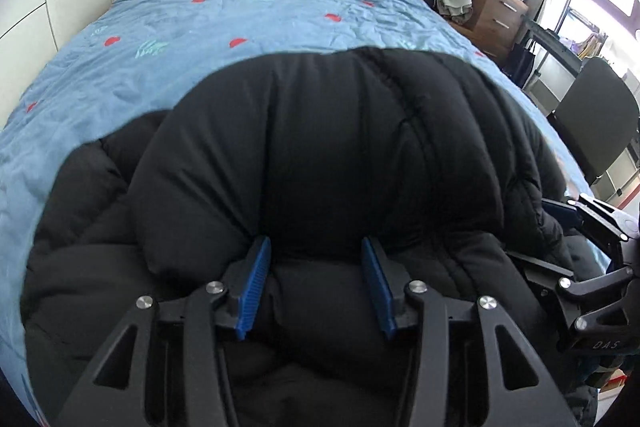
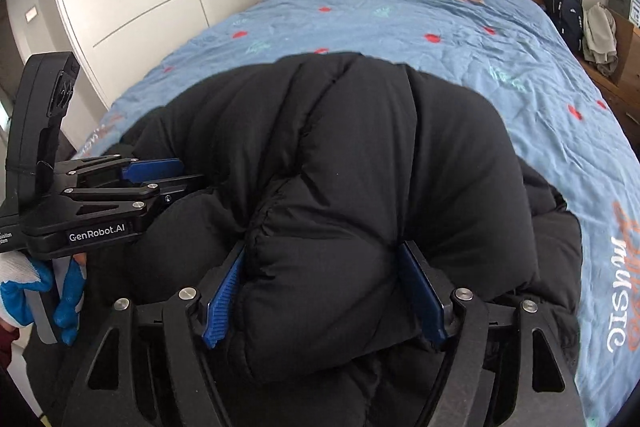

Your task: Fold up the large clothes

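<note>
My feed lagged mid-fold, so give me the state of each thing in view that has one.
Black puffer jacket: bunched and doubled over on the bed.
Left hand-held gripper: jaws parted, jacket fabric between its pads.
Right hand-held gripper: jaws wide, a thick jacket fold bulging between its pads.
Blue bedspread: spread flat, slightly wrinkled.

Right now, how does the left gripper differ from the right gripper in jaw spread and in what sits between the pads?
The left gripper stands narrower; the right gripper spreads wider. A flatter run of the black puffer jacket lies between the left's blue pads, while a thick rolled bulge fills the right's, touching both pads. Whether either one presses I cannot tell. Both have blue ribbed pads, point down at the jacket on the blue bedspread, and stand side by side.
</note>
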